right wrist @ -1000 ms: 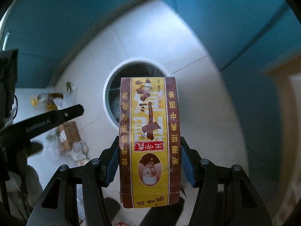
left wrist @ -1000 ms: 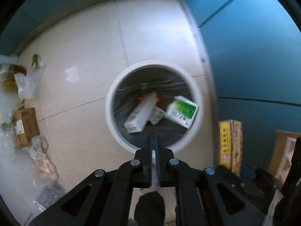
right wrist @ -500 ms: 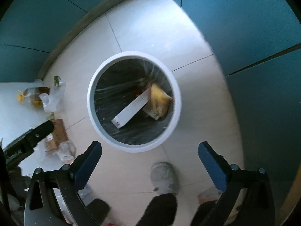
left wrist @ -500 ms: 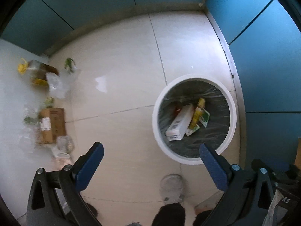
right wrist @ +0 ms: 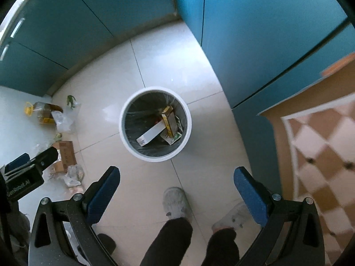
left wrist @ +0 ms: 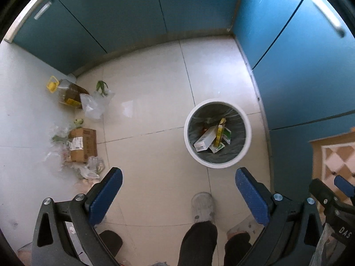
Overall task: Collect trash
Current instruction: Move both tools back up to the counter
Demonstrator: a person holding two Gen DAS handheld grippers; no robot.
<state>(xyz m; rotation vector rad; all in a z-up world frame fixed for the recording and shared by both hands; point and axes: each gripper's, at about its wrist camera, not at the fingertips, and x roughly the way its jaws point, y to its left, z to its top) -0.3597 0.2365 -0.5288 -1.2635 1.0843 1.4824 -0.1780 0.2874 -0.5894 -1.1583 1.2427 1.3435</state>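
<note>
A white round bin (left wrist: 248, 130) (right wrist: 188, 124) with a dark liner stands on the pale tile floor. Inside it lie a long white box (left wrist: 205, 139) (right wrist: 150, 134), a yellow and brown box (right wrist: 168, 119) (left wrist: 219, 135) and a green and white carton (left wrist: 225, 140). My left gripper (left wrist: 178, 190) hangs open high above the floor, left of and nearer than the bin, with nothing between its blue pads. My right gripper (right wrist: 176, 189) is open too, empty, high over the floor just in front of the bin.
Loose trash lies on the floor at the left: an oil bottle (left wrist: 67, 93) with a yellow cap, clear plastic bags (left wrist: 93, 106), a brown cardboard box (left wrist: 83, 145) (right wrist: 66, 155). Teal cabinets (left wrist: 133, 17) ring the floor. A person's shoes (right wrist: 175, 201) and dark trouser legs stand below the grippers.
The right gripper let go of the yellow and brown box, which now lies in the bin. Both grippers opened wide and rose, so the bin looks smaller.
</note>
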